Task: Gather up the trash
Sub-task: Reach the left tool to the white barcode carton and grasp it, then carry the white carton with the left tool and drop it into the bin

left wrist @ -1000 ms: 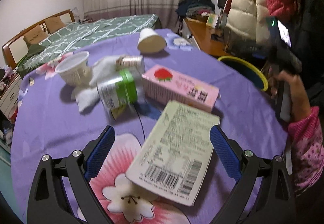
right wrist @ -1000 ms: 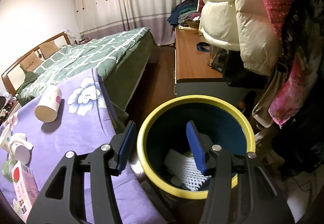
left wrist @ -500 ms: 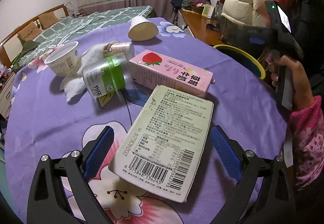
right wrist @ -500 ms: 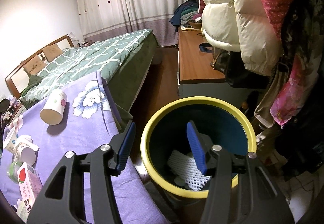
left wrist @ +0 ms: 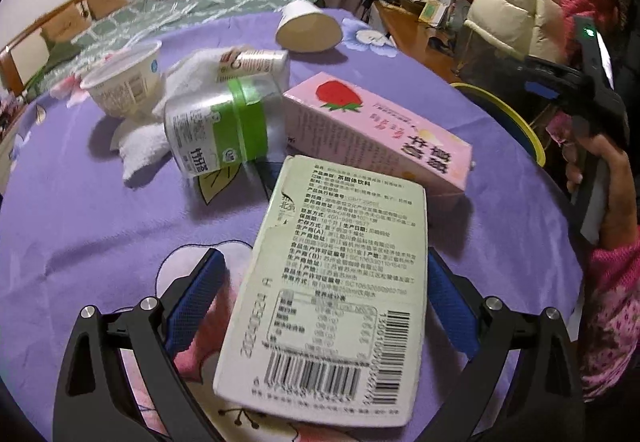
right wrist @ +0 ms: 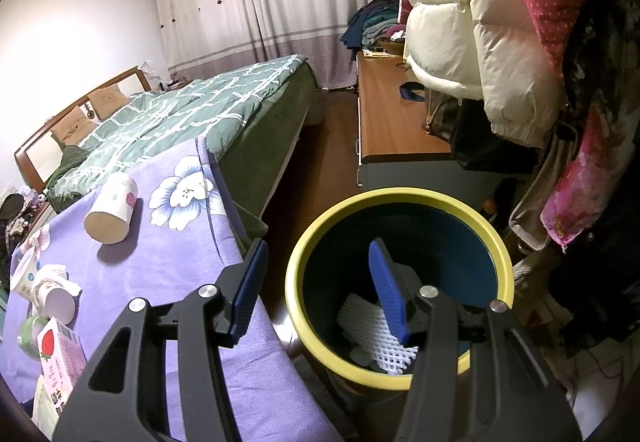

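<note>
Between the spread fingers of the left gripper [left wrist: 324,298] a pale green carton [left wrist: 332,282] lies flat on the purple worktop [left wrist: 80,226], its near corner cut off by the fingers; whether either pad touches it is unclear. Right gripper [right wrist: 316,286] hangs open and empty over the yellow-rimmed bin [right wrist: 400,198], partly hiding white foam netting [right wrist: 372,338] inside.

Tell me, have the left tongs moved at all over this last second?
Yes. The left tongs have come forward and down over the pale green carton lying on the purple tablecloth; the carton now sits between their open blue pads.
</note>
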A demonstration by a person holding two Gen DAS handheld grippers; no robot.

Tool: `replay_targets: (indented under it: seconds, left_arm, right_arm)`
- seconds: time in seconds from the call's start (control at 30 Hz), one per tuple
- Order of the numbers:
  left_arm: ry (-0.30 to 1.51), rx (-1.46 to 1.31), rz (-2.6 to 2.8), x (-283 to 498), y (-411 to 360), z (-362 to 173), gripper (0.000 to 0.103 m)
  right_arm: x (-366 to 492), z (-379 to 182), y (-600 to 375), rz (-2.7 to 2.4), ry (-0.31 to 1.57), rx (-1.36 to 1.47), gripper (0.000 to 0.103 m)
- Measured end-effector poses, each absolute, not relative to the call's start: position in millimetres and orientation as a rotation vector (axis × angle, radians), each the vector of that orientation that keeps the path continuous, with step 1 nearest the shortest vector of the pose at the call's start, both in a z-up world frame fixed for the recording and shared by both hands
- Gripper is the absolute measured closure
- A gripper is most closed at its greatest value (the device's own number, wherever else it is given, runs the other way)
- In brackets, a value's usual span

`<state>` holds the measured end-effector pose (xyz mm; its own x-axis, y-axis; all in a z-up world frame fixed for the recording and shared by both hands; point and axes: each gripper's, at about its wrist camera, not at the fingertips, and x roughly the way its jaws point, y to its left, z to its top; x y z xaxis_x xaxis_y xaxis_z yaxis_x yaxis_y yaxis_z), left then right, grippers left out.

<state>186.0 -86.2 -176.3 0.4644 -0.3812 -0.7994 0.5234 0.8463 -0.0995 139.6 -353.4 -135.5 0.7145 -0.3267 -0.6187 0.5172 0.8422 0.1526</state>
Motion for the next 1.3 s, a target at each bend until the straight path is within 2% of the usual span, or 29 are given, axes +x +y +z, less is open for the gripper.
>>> replay_targets:
  seconds: [0.13,0.17,0.2,0.27,0.3,0.77,1.0,1.3]
  left_arm:
    - [0.947,0.196,-0.541,187,-91,-178,0.008]
    - [0.949,0.198,-0.538,188,-92,-177,0.013]
    - [0.949,0.206,-0.533,188,-93,-176,0.022]
    - [0.953,0.212,-0.524,188,-95,-175,0.031]
    - [0.959,0.21,-0.526,189,-95,-173,0.032]
    - [0.84,0.196,-0.595,168,-129,-109,0.032]
    - [0.797,0.195,-0.725,187,-216,-82,0.032]
    - [0.799,0.227,-0.838,222,-349,-80,0.032]
  right_arm:
    - [139,-136,-355,-0.473,0.616,0.336,0.052]
    - [139,-136,-356,-0.472,0.615,0.338,0.052]
    - [138,-137,-356,-0.47,0.615,0.34,0.052]
    - [137,-136,-358,-0.466,0.615,0.343,0.052]
    - [136,-136,-358,-0.463,0.613,0.345,0.052]
    - [103,-125,-371,-0.428,0.598,0.299,0.052]
    - [78,-128,-399,-0.454,0.599,0.308,0.052]
    - [46,-129,-439,-0.497,0.586,0.335,0.052]
